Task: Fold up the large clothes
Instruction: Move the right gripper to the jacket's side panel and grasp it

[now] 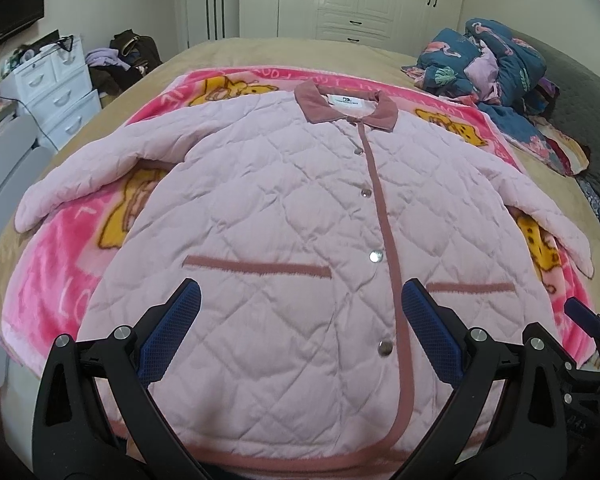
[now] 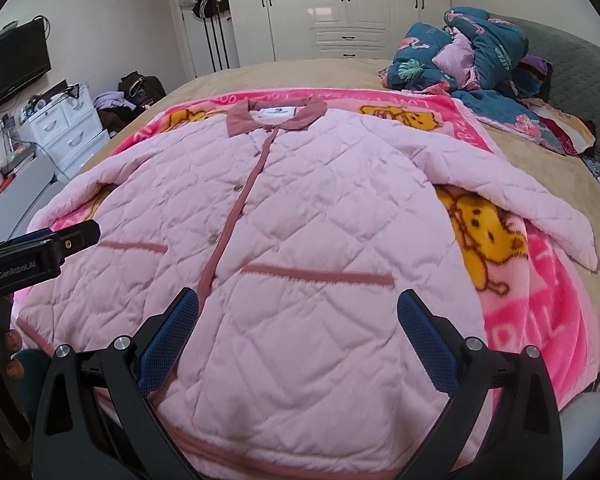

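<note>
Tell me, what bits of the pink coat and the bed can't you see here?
- Jacket back: both views, it lies front-up on the blanket.
- Hem corners: both views, left gripper and right gripper frames cover them.
- Collar label print: too small.
- Pocket insides: hidden by fabric.

The pink quilted jacket lies flat on the pink cartoon-print fleece blanket spread over the tan-covered bed, collar away from me, hem before my left gripper and right gripper, with a crumpled teal floral quilt behind it to the right.
</note>
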### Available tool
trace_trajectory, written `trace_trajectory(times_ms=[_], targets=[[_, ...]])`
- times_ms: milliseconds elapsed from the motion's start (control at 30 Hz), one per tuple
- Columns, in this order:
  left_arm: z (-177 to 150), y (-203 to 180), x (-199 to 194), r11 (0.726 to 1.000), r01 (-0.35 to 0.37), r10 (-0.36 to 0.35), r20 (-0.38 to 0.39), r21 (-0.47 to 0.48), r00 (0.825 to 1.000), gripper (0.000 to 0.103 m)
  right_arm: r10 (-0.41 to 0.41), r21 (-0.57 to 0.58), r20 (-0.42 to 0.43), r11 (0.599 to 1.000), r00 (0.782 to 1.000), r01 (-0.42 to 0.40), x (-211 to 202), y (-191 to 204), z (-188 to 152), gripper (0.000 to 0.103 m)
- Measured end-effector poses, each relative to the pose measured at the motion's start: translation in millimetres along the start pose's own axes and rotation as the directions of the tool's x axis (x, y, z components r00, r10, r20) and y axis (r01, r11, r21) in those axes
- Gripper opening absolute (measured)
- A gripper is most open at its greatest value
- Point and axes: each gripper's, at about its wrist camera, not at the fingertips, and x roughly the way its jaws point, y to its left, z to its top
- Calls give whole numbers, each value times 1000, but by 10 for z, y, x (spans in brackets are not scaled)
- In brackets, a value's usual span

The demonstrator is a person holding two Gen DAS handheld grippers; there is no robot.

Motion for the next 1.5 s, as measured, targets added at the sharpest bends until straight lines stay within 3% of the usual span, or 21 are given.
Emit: trace_trajectory(times_ms=[867,1200,1500], targets=[[748,-611,853,998,55,-51,-101,38,994,94,-139,186,24,974,990,132,600,-1022,789,99],[874,-826,1151,994,100,-93,-132,49,987,94,-205,347,-44,915,978,207,880,-1814,817,99],[973,-1043,1341,992,89,-75,-143,92,987,94,-226,521,-106,817,968,248,1059,-2512,712,99]])
